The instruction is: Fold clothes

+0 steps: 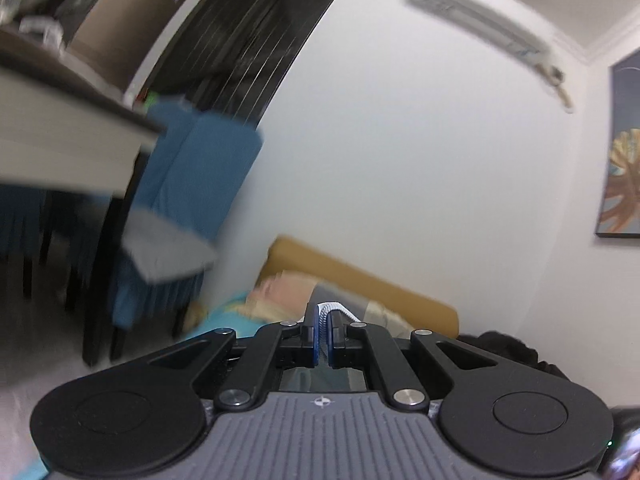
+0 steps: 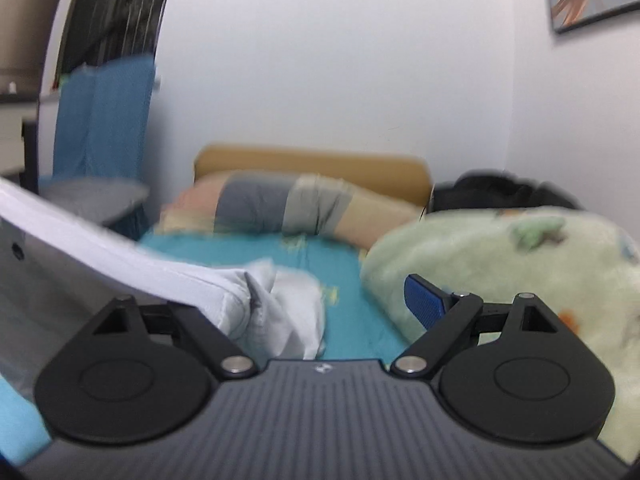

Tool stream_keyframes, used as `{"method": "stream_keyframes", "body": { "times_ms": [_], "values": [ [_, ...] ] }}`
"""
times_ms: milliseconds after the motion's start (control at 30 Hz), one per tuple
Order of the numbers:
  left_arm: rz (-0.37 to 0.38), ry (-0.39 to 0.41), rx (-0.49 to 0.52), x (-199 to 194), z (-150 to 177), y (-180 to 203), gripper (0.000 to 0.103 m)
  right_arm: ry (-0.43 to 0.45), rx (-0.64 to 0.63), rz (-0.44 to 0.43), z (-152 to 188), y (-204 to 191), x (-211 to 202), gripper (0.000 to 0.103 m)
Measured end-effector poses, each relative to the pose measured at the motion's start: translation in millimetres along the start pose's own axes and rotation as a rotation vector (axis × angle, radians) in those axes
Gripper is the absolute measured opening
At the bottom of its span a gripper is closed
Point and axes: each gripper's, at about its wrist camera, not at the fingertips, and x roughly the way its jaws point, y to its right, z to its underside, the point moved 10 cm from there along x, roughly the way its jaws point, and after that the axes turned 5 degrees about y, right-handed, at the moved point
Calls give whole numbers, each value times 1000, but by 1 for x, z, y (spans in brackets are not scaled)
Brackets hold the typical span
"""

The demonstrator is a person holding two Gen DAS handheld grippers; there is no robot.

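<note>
My left gripper [image 1: 323,334] was clamped on a thin white fold, my right gripper [image 2: 336,304] gaped wide with the white garment [image 2: 276,304] bunched just ahead of its left finger; it looked light and limp, best pinched at a hem.

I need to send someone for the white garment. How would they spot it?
On the bed with the teal sheet, look left of the pale green fleece blanket. The white garment lies bunched there, the only plain white cloth.
</note>
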Motion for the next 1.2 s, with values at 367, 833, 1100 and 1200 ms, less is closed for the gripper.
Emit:
{"method": "stream_keyframes", "body": {
  "times_ms": [367, 833, 1100, 1200],
  "values": [
    [32, -260, 26, -76, 32, 12, 4, 137, -61, -51, -55, 37, -123, 88],
    [53, -606, 110, -56, 125, 11, 43, -37, 9, -104, -10, 30, -97, 88],
    [151, -660, 211, -55, 153, 41, 66, -42, 25, -116, -16, 39, -97, 88],
    [162, -660, 236, -56, 162, 49, 67, -45, 26, -118, -15, 40, -97, 88]
  ]
}}
